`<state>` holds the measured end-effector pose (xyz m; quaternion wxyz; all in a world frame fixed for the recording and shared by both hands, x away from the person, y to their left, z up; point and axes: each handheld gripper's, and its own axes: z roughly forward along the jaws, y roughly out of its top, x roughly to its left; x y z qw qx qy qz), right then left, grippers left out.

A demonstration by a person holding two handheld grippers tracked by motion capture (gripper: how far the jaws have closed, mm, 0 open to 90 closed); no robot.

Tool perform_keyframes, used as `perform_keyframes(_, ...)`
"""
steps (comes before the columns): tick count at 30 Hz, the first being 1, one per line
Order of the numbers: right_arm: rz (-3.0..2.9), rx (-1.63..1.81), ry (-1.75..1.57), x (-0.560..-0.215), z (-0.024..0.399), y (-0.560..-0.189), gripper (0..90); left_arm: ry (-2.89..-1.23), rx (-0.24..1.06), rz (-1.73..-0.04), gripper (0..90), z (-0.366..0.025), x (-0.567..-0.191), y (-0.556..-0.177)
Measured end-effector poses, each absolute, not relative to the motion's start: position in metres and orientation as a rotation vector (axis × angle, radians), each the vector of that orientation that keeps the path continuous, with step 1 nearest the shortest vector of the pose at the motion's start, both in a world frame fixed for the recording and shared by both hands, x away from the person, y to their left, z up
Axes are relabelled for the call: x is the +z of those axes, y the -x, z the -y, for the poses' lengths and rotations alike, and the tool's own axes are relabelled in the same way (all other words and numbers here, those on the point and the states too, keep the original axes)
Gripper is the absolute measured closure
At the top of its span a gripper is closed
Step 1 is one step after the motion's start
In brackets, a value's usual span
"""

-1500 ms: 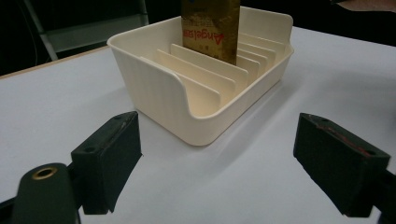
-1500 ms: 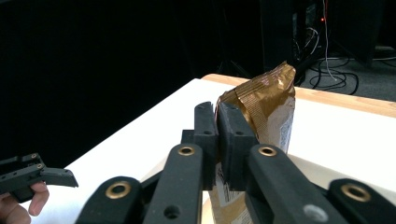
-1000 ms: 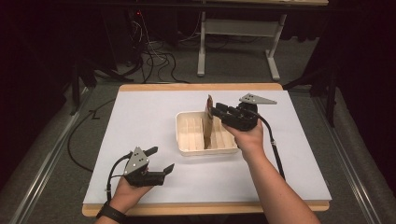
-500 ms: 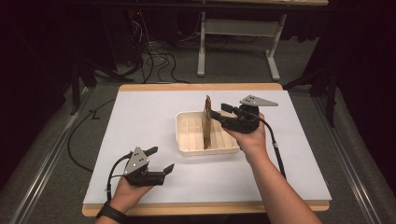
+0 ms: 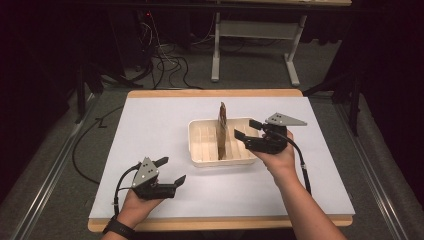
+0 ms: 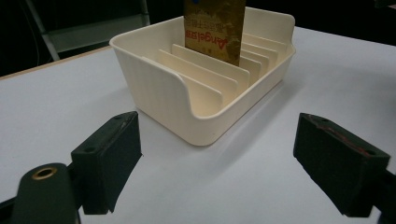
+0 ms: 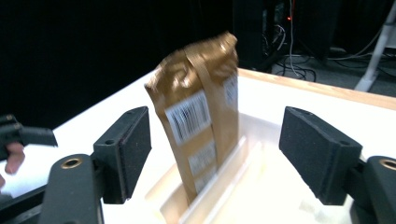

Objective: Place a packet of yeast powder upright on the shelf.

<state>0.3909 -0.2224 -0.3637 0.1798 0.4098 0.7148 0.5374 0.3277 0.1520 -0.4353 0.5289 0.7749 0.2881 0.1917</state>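
A gold-brown packet (image 5: 222,124) stands upright in a slot of the cream divided tray (image 5: 200,152) at mid table. My right gripper (image 5: 246,128) is just right of the packet, over the tray's right end. Its jaws have just been opening, and the pads do not touch the packet. In the right gripper view the packet (image 7: 201,126) rises ahead of the wide jaws of my right gripper (image 7: 215,149). My left gripper (image 5: 173,169) rests open near the front left with nothing in it. It faces the tray (image 6: 159,88) and the packet (image 6: 215,28).
White paper (image 5: 150,125) covers the wooden table, with bare room left and behind the tray. Cables (image 5: 165,60) and a desk frame (image 5: 255,35) lie on the dark floor beyond the far edge. The left gripper's jaw tip (image 7: 23,133) shows at the right gripper view's left edge.
My right gripper has let go of the packet and drawn back to the right, its jaws spreading. The packet now stands alone in the tray. The left gripper has not moved.
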Motion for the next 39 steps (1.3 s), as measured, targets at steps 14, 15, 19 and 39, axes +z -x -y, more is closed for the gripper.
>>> perform_keyframes(14,-1.959,1.366,-1.209,-0.394,0.288,-0.338,23.7,-1.858,0.457,-0.694,15.6,-0.151,-0.437,-0.329)
perform_keyframes(15,-1.945,1.328,-1.228,-0.403,0.301,-0.327,22.8,-1.859,0.456,-0.697,15.6,-0.151,-0.438,-0.329)
perform_keyframes(19,-1.899,1.254,-1.270,-0.433,0.329,-0.300,24.2,-1.867,0.451,-0.700,15.5,-0.150,-0.440,-0.329)
perform_keyframes(39,-1.881,1.277,-1.386,-0.453,0.349,-0.302,22.0,-1.888,0.450,-0.712,15.3,-0.142,-0.444,-0.331)
